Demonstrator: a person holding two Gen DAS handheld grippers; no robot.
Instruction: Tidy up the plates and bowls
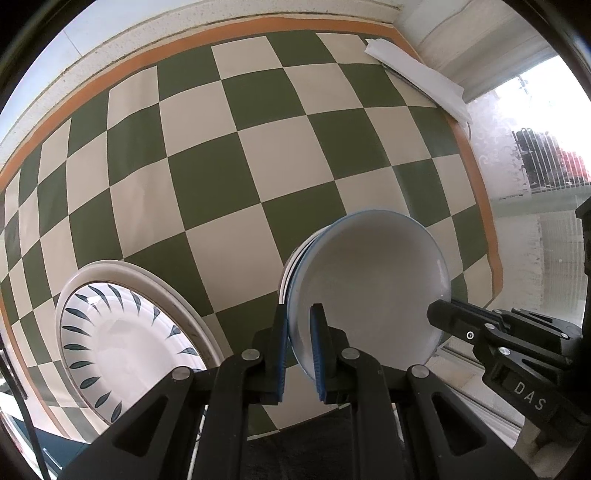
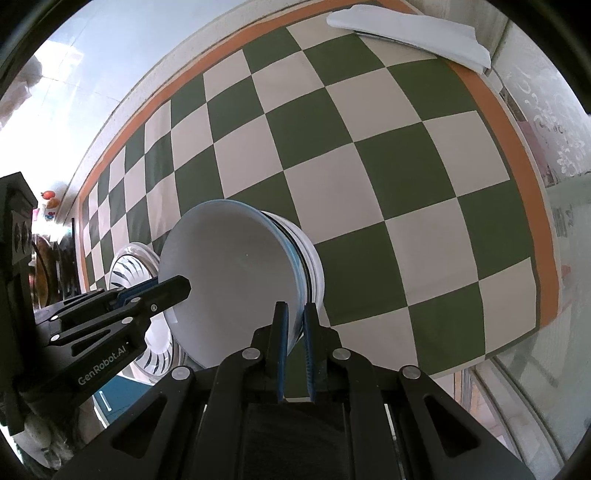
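Both tools' blue pads pinching pale blue-rimmed bowl, stacked

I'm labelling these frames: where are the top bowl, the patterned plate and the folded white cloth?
top bowl (image 1: 369, 280), left wrist view, inner wall.
patterned plate (image 1: 122, 332), left wrist view, white centre.
folded white cloth (image 2: 410, 31), right wrist view, middle.

The surface's cloth is checked in dark green and cream with an orange border. The round bowl is white, rimmed pale blue. The round plate is white, ringed with dark leaf-shaped strokes. Gripper pads are blue on black.
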